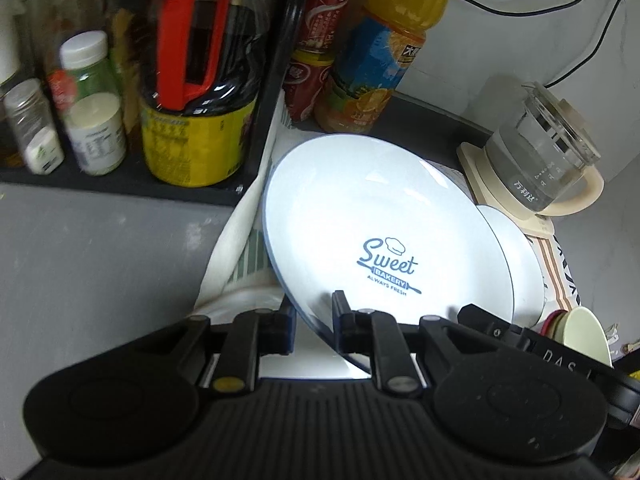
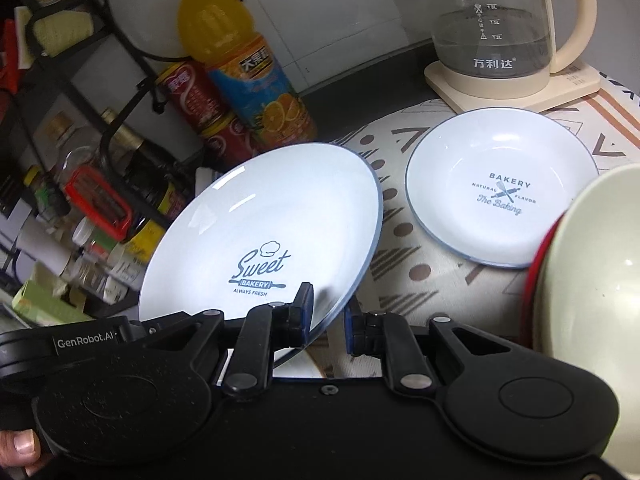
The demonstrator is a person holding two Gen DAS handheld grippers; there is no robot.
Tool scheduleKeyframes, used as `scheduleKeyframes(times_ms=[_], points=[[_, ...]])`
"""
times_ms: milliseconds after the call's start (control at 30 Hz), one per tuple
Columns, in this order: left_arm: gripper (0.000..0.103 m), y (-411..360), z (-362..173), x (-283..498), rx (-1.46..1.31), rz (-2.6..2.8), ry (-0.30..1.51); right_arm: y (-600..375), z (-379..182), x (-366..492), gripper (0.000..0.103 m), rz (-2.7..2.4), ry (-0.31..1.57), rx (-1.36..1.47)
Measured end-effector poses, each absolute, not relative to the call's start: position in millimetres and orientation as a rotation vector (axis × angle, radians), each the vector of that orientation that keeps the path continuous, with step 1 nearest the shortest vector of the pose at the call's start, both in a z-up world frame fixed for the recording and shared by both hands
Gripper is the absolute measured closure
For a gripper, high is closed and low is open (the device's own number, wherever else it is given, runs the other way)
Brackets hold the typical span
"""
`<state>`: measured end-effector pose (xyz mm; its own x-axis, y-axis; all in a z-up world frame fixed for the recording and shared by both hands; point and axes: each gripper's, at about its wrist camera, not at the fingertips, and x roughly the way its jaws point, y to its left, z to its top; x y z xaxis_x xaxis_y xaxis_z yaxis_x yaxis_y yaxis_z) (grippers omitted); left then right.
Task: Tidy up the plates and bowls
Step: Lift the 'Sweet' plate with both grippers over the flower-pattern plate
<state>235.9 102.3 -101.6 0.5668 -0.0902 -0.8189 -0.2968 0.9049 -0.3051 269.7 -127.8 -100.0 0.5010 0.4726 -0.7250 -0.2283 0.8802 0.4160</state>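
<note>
1. L gripper (image 1: 313, 312) clamped narrow on near rim of "Sweet Bakery" plate (image 1: 372, 216); plate tilted, lifted off patterned cloth (image 2: 420, 280).
2. R gripper (image 2: 326, 312) pinches same plate's rim on the opposite side.
3. 2nd plate (image 2: 502, 188) flat on cloth, near kettle (image 2: 496, 28).
4. Cream bowl (image 2: 592, 320) at R edge, red bowl under it.
</note>
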Motion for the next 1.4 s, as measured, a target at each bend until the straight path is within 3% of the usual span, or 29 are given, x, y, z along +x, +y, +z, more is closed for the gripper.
scheduleKeyframes(times_ms=[833, 1400], points=[[0.087, 85.5, -98.2, 135.4, -0.517, 0.300, 0.949, -131.9, -100.6, 211.1, 0.088, 0.584, 0.998, 0.203], [0.085, 82.1, -115.8, 113.7, -0.565, 0.328, 1.013, -129.8, -109.7, 197.1, 0.088, 0.585, 1.027, 0.177]])
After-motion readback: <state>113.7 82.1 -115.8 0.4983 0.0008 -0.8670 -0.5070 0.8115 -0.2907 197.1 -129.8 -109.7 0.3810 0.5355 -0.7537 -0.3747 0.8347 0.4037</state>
